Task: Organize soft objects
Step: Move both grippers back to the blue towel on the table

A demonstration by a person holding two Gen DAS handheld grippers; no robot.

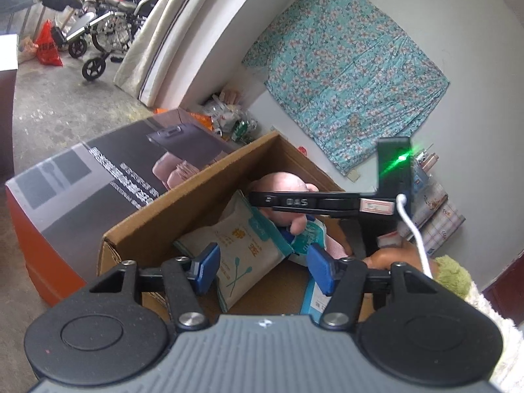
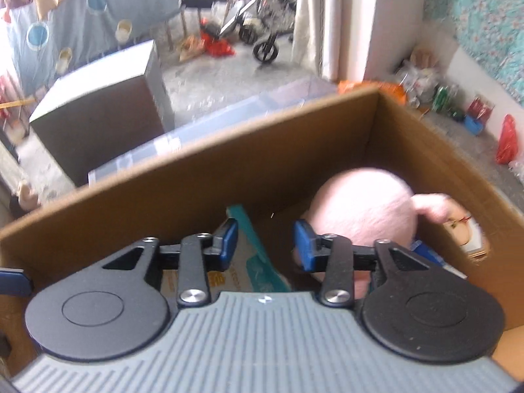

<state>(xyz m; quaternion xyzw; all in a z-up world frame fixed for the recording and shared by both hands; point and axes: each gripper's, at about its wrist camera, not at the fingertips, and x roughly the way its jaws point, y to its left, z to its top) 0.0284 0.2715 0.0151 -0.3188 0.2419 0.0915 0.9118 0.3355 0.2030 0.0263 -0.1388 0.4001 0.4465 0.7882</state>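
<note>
Both hand-held grippers released, empty: left (image 1: 263,270), right (image 2: 266,245). Risk: pink plush (image 2: 363,209) snags blue pads, drags from cardboard box (image 2: 196,163).

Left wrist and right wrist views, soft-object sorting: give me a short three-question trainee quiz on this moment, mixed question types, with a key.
1. True or false: the round pink plush toy lies inside the open brown cardboard box.
2. Multiple choice: what do the blue pads of the right gripper press on? A) the pink plush toy B) the beige packet with teal edges C) nothing
3. Fill in: in the left wrist view, the left gripper is ____, with its blue pads apart above the box.

Key: 1 true; 2 C, the pads stand apart and clamp nothing; 3 open.
</note>
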